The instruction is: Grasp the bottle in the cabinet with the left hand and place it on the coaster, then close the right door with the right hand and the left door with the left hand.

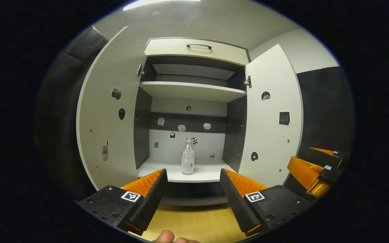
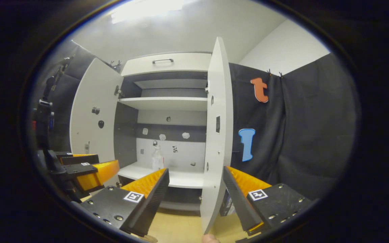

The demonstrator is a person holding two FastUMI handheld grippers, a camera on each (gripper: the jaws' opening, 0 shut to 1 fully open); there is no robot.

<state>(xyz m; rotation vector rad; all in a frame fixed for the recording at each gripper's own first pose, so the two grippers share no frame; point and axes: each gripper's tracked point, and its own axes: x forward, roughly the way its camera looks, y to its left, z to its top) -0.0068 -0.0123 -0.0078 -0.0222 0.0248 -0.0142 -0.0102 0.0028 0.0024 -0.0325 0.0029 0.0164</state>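
Note:
A clear bottle [image 1: 187, 158] with a white label stands upright on the lower shelf [image 1: 167, 173] of the open cabinet, straight ahead in the left gripper view. My left gripper [image 1: 192, 173] is open in front of the cabinet, short of the bottle, with nothing between its fingers. Left door [image 1: 110, 111] and right door [image 1: 272, 118] both stand wide open. In the right gripper view my right gripper [image 2: 196, 170] is open, and the right door [image 2: 214, 135] shows edge-on ahead between its fingers. The bottle [image 2: 157, 158] stands further left there.
A wooden tabletop [image 1: 194, 222] lies below the cabinet. The upper shelf [image 1: 187, 91] is bare, under a drawer with a dark handle [image 1: 198, 45]. The right gripper [image 1: 312, 168] hangs beside the right door; the left gripper [image 2: 93, 168] is at left. A dark stand [image 2: 46, 118] rises at far left.

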